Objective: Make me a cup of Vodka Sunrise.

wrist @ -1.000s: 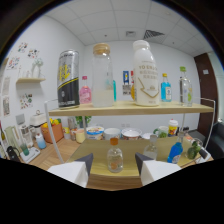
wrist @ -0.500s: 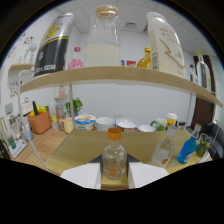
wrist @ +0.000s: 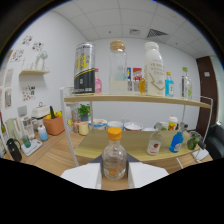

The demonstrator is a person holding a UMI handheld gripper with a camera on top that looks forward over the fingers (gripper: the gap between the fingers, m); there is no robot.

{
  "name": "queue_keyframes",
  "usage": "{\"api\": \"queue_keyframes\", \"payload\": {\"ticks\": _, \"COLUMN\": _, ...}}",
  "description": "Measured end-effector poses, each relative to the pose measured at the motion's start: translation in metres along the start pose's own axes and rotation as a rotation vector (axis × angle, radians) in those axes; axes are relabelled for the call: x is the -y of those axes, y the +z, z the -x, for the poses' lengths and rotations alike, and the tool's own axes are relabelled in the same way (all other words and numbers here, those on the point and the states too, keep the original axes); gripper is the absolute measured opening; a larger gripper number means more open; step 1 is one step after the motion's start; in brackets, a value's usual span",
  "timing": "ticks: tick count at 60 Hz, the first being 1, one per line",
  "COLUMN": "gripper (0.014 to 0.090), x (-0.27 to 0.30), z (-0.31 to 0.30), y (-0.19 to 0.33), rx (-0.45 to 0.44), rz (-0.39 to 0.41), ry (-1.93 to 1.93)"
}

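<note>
A small clear bottle [wrist: 114, 156] with an orange cap and pale liquid stands upright between my fingers, just above the wooden table. My gripper [wrist: 114, 175] is shut on it, a white pad [wrist: 82, 175] pressing each side of its lower body. Beyond it rises a two-level shelf rack [wrist: 135, 99]. Its top board carries a black-and-yellow can [wrist: 84, 67], a tall clear bottle with a cork lid [wrist: 118, 67] and a white bottle [wrist: 154, 67].
Under the top board stand a small red-labelled bottle [wrist: 155, 144], a blue bottle [wrist: 175, 141] and bowls [wrist: 115, 125]. The rack's white leg [wrist: 70, 130] is just left of my fingers. An orange pot [wrist: 54, 124] and desk clutter sit far left.
I closed in on the orange-capped bottle, which grew between my fingers. Since half a second ago the rack has receded and shifted while the bottle kept its place between the fingers.
</note>
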Motion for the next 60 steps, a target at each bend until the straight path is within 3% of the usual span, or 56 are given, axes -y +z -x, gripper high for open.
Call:
{"api": "queue_keyframes", "payload": {"ticks": 16, "gripper": 0.0352, "x": -0.068, "z": 0.011, "y": -0.031, "rx": 0.014, "rz": 0.086, "ry": 0.039}}
{"api": "queue_keyframes", "payload": {"ticks": 41, "gripper": 0.0352, "x": -0.155, "z": 0.000, "y": 0.041, "rx": -0.058, "rz": 0.255, "ry": 0.067}}
{"api": "queue_keyframes", "payload": {"ticks": 60, "gripper": 0.0354, "x": -0.198, "z": -0.007, "y": 0.056, "rx": -0.098, "rz": 0.379, "ry": 0.048}}
